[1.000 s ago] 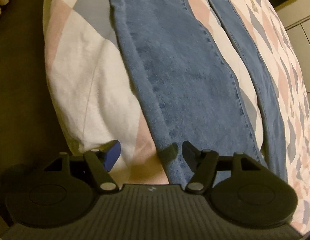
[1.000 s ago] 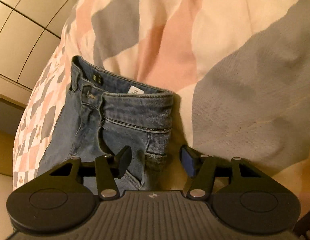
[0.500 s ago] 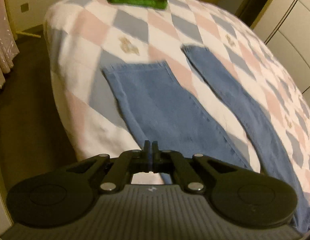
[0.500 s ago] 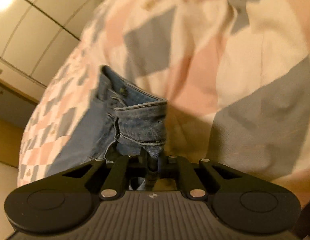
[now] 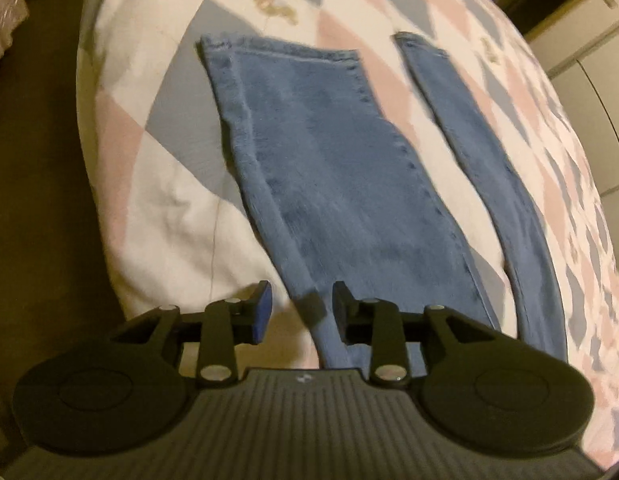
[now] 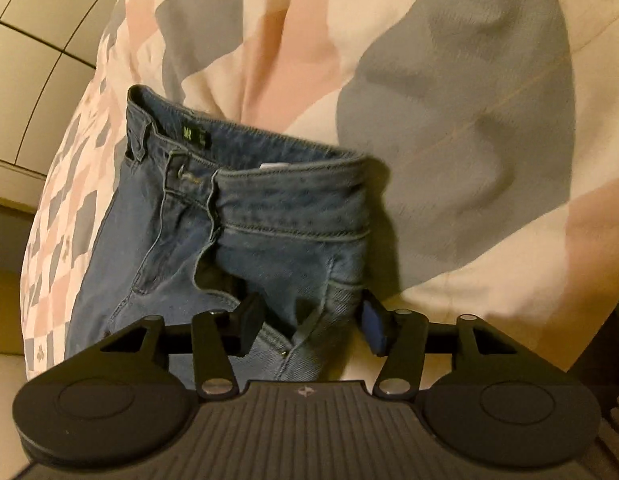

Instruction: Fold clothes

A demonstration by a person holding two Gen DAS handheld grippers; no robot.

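Observation:
Blue jeans lie spread on the bed. The left wrist view shows both legs: the near leg (image 5: 333, 168) runs from its hem toward me, the far leg (image 5: 489, 168) lies to its right. My left gripper (image 5: 299, 312) is open, its jaws on either side of the near leg's outer edge, touching nothing firmly. The right wrist view shows the waistband (image 6: 293, 196) with open fly and button. My right gripper (image 6: 309, 322) is open, its jaws straddling the hip side seam by the pocket.
The bed cover (image 5: 157, 184) has pink, grey and white diamonds and drops off at the left to a dark floor (image 5: 33, 184). White cupboard doors (image 5: 589, 60) stand beyond the bed. A rumpled cover mound (image 6: 449, 100) rises behind the waistband.
Half a second ago both grippers were shut and lifted, the right one on the denim at the hip. Now both are open and low over the jeans again.

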